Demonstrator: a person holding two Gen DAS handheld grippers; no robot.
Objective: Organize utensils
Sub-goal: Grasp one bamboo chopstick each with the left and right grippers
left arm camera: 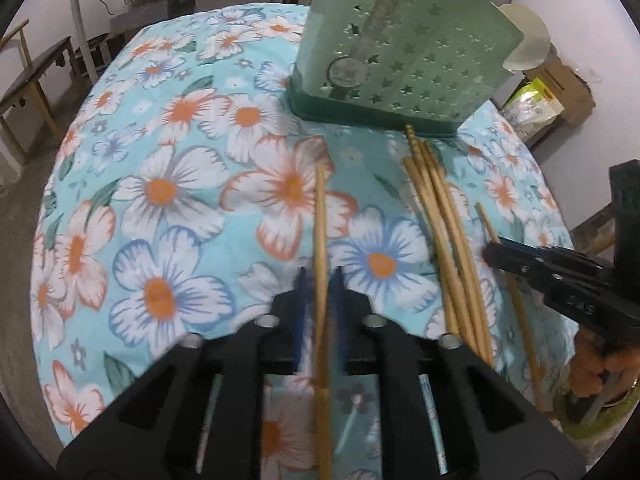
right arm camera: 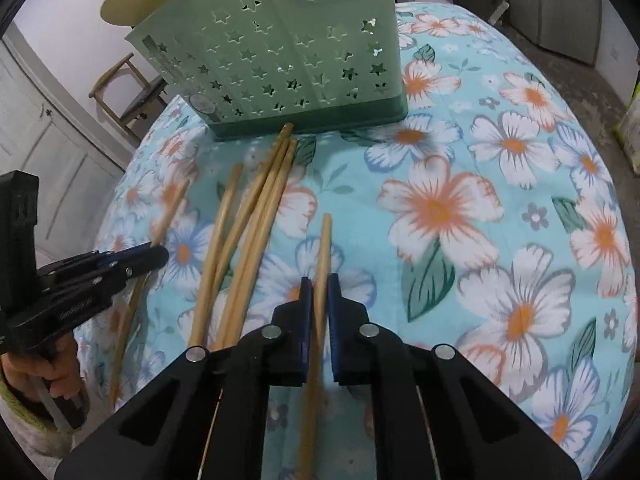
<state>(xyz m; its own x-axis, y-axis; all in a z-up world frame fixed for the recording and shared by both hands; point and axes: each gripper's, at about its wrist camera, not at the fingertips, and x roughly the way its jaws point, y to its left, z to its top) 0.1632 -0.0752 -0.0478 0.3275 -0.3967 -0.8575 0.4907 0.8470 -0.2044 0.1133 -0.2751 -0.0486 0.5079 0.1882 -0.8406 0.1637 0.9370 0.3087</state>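
My left gripper point(left arm camera: 320, 280) is shut on one wooden chopstick point(left arm camera: 320, 208), which points away toward the green star-cut utensil holder point(left arm camera: 400, 60). The right wrist view shows this gripper point(right arm camera: 158, 256) at the left, its chopstick point(right arm camera: 172, 208) slanting down across the cloth. My right gripper point(right arm camera: 319, 286) is shut on another chopstick point(right arm camera: 326, 240); in the left wrist view it point(left arm camera: 496, 254) enters from the right, clamped on that stick point(left arm camera: 486, 220). Several loose chopsticks point(left arm camera: 440, 216) point(right arm camera: 248, 216) lie bundled between the two grippers, tips near the base of the holder point(right arm camera: 280, 60).
A floral blue tablecloth point(left arm camera: 160, 128) point(right arm camera: 480, 168) covers the round table, which drops off on all sides. A pale cream dish point(left arm camera: 524, 36) sits behind the holder. Wooden benches point(left arm camera: 32, 76) and a chair point(right arm camera: 132, 92) stand on the floor beyond. A hand point(left arm camera: 592, 376) grips each handle.
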